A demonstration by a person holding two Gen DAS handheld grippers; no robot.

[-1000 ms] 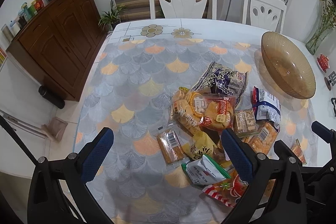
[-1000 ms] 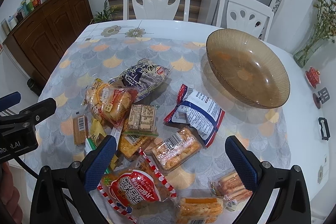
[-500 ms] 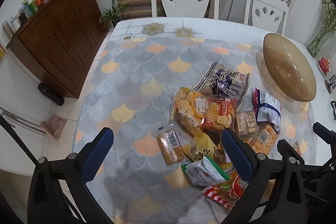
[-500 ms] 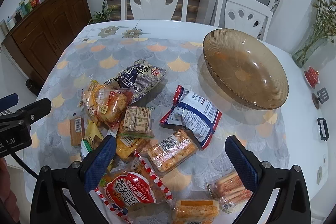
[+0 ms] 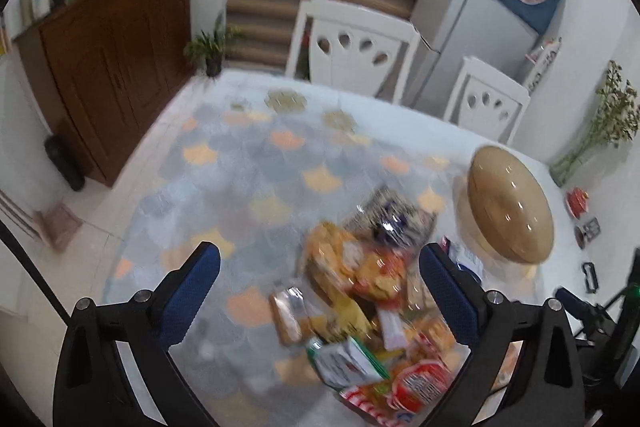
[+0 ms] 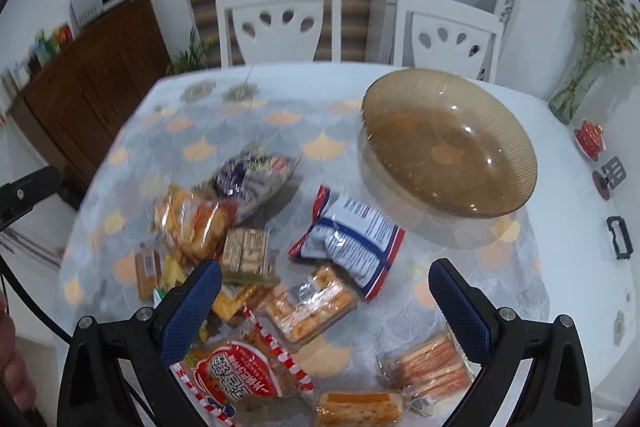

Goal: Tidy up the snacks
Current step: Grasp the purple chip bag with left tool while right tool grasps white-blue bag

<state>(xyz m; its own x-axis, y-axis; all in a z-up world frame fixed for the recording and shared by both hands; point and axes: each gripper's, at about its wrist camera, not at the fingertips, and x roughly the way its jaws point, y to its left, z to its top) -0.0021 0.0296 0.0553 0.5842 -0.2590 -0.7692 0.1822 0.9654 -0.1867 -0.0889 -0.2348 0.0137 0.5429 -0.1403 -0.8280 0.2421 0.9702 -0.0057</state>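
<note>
Now both the right gripper (image 6: 325,301) and the left gripper (image 5: 319,279) hang over the table (image 6: 560,267) with jaws wide and empty. The snacks (image 6: 312,303) lie in a heap just below the right jaws, so the right hand seems nearer; the clear cracker pack there lies slantwise, and the brown bowl (image 6: 448,143) stands at the far right.

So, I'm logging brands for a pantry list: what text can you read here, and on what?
Nothing can be quoted.
Red-and-white packet: large white Chinese characters, blurred.
Blue-and-white packet: barcode and fine print, too small.
Purple packet: logo motion-blurred.
Clear cracker packet: barcode label, unreadable.
Left wrist view: everything blurred.
</note>
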